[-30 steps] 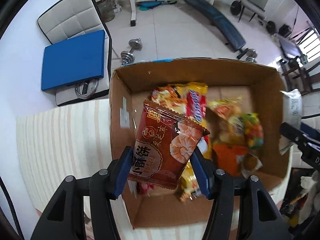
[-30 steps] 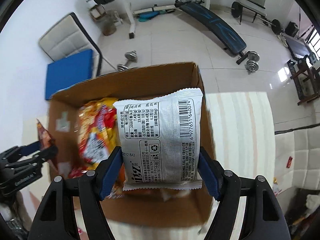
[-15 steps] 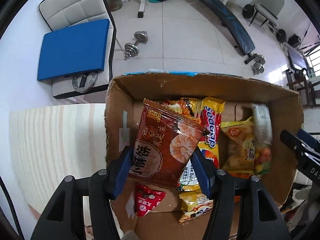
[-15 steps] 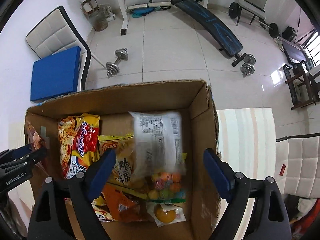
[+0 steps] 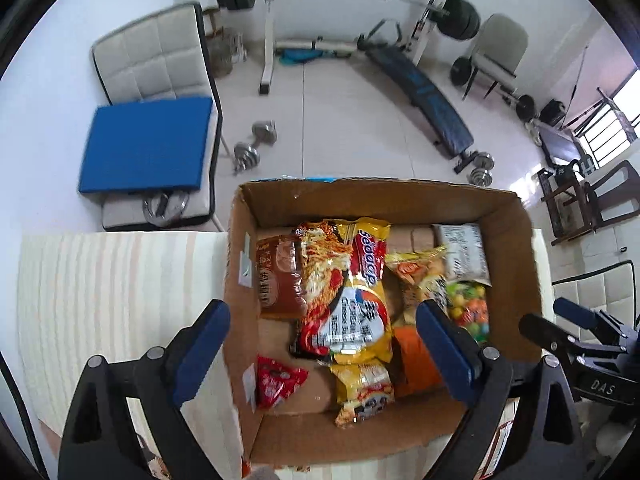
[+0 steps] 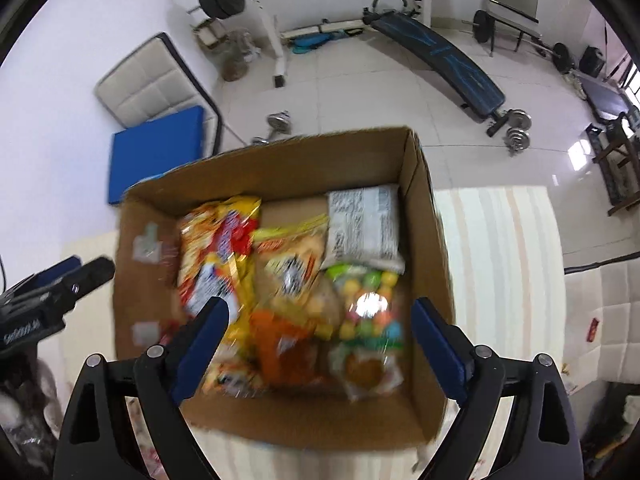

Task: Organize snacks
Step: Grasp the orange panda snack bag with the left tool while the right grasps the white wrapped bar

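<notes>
Left claw (image 5: 322, 346) and right claw (image 6: 320, 342) angled steeply down over snack box (image 5: 516, 236), jaws just opened wide, nothing gripped.

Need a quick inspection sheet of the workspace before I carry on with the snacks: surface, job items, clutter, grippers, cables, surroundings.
Surface: striped tablecloth under the cardboard box.
Job's things: in the box, brown shrimp-cracker packet at its left wall, yellow noodle packet overlapping it, silver packet at the far right, bag of coloured candy balls below it, orange packet, small red packet.
Clutter: loose items at the table's near right edge, too blurred to identify.
Grippers: left gripper and right gripper both open above the box, jaws just opened, nothing between them.
Cables: nothing seen.
Surroundings: gym room with weight bench, dumbbell, white chair with blue cushion.
</notes>
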`<action>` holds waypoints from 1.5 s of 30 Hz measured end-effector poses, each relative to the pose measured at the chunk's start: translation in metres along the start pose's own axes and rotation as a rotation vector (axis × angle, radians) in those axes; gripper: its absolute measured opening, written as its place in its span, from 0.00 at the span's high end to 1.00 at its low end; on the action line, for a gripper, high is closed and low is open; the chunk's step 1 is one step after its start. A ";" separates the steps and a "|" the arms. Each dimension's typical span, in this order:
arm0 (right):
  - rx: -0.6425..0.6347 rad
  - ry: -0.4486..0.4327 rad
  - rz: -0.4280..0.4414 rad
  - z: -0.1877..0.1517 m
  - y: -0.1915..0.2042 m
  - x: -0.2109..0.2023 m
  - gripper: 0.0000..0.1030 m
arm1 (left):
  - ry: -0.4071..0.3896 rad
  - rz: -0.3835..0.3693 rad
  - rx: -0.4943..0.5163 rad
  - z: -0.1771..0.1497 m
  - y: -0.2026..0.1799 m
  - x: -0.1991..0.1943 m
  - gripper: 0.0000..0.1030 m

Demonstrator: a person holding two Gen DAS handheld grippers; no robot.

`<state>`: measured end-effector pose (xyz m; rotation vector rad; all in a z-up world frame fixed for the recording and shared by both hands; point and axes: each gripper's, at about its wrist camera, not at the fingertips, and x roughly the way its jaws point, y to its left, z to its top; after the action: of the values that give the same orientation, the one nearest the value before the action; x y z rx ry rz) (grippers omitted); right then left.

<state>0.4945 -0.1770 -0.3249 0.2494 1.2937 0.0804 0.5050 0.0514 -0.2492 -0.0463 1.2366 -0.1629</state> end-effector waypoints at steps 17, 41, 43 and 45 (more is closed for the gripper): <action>0.159 0.219 -0.169 -0.155 -0.114 0.064 0.09 | 0.058 0.051 -0.152 -0.182 0.011 -0.004 0.08; 0.085 0.336 -0.107 -0.194 -0.022 0.125 0.39 | 0.313 0.096 -0.130 -0.173 0.047 0.111 0.08; 0.101 0.344 -0.108 -0.189 -0.026 0.128 0.38 | 0.334 0.098 -0.110 -0.173 0.045 0.123 0.08; 0.114 0.354 -0.113 -0.181 -0.033 0.133 0.38 | 0.349 0.097 -0.097 -0.174 0.043 0.132 0.08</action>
<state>0.3553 -0.1574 -0.5029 0.2664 1.6652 -0.0485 0.3869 0.0834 -0.4350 -0.0426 1.5913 -0.0260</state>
